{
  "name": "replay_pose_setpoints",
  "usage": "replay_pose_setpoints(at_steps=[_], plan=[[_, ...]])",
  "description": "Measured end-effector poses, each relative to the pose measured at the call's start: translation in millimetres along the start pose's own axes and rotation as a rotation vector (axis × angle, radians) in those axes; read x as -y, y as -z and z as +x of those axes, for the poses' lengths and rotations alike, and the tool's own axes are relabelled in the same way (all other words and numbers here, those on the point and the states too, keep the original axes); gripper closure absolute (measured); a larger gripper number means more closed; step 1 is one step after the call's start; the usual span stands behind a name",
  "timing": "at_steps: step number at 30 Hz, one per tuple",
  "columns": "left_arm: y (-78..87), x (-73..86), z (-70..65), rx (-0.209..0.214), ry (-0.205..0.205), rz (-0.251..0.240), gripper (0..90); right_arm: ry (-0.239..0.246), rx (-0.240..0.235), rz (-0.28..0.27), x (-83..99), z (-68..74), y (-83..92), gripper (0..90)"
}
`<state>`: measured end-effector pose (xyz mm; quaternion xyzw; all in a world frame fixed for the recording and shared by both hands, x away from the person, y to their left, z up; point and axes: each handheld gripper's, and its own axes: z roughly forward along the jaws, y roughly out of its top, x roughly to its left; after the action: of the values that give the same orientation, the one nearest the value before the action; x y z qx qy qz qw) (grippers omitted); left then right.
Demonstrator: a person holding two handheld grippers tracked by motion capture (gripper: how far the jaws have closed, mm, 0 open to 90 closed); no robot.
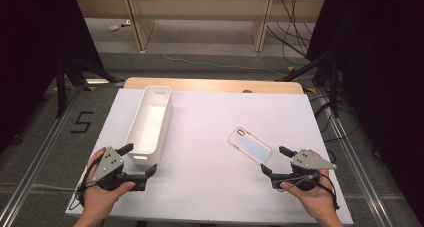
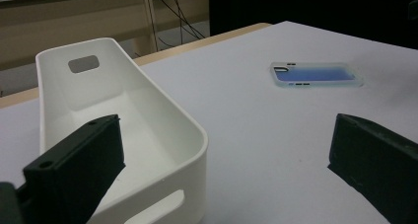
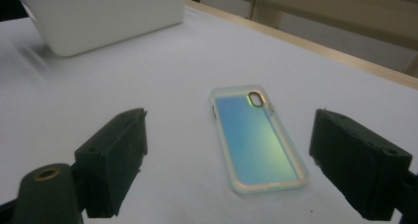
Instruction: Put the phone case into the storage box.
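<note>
Nothing moved yet, by the look of it. Phone case (image 1: 249,145) lies flat on the white mat (image 1: 210,187), well to the right of the bin (image 1: 149,125) and apart from it; bin is empty as far as the high view and left gripper view show.

Right gripper (image 1: 275,161): jaws spread wide, nothing between them, sitting just beside the case's near end, pointed at it. In the right gripper view the case (image 3: 256,137) lies ahead, between the two jaws but beyond the tips; no contact.

Left gripper (image 1: 138,159): jaws also wide apart, empty, right at the bin's near end. In the left gripper view one jaw overlaps the bin's (image 2: 123,125) near corner; can't tell if it touches the wall. Case (image 2: 317,74) far off to the right of the bin there.

Judgement: the work looks like case → bin, w/ left maybe steadying the bin. Stage = approach only. Done: both grippers lined up. Left to do: close on the case (thin, flat on the mat, so edge pick prob. needed), lift, carry left to the bin, drop in, release.
</note>
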<state>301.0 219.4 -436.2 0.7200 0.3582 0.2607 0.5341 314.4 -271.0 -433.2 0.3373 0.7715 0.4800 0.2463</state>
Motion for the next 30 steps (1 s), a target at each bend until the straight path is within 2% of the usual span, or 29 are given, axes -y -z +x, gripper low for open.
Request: replay_pose_setpoints(at_steps=[5,6,8,11,12,17,20,24,26,28,30], plan=[[1.1,0.4,0.4,-0.003,0.004,-0.002,0.0,-0.019,0.005,0.003,-0.7,-0.6,0.8,15.7],[1.7,0.1,0.5,-0.007,0.003,-0.002,0.0,-0.018,0.002,0.025,-1.4,-1.2,2.6,15.7],[2.4,-0.6,0.5,-0.01,0.006,-0.008,0.0,-0.015,0.011,-0.001,-0.5,-2.7,0.9,15.8],[2.6,0.0,-0.3,-0.012,-0.006,-0.007,0.0,-0.017,0.021,0.01,-1.5,-5.4,1.8,16.0],[3.6,1.0,-0.4,-0.008,-0.007,-0.002,0.0,-0.012,0.038,0.008,-4.7,-10.6,1.6,16.4],[4.6,-0.4,0.4,-0.006,-0.003,-0.017,0.0,-0.008,0.069,0.046,-10.8,-21.3,-1.6,19.2],[4.2,-0.4,-0.4,-0.002,-0.003,-0.017,0.0,-0.008,0.066,0.066,-14.3,-24.6,-4.0,19.2],[5.0,-0.7,-0.2,-0.001,-0.001,-0.019,0.0,0.014,0.084,0.083,-27.2,-36.9,-15.4,21.8],[4.5,-0.4,0.2,0.003,0.0,-0.026,0.0,0.031,0.088,0.115,-33.1,-42.8,-21.7,22.1],[5.1,-0.9,-0.3,0.001,-0.003,-0.023,0.0,0.051,0.101,0.124,-36.7,-49.0,-29.8,24.8],[5.3,-0.8,-0.6,0.002,-0.005,-0.021,0.0,0.049,0.101,0.158,-39.2,-55.1,-36.8,25.6]])
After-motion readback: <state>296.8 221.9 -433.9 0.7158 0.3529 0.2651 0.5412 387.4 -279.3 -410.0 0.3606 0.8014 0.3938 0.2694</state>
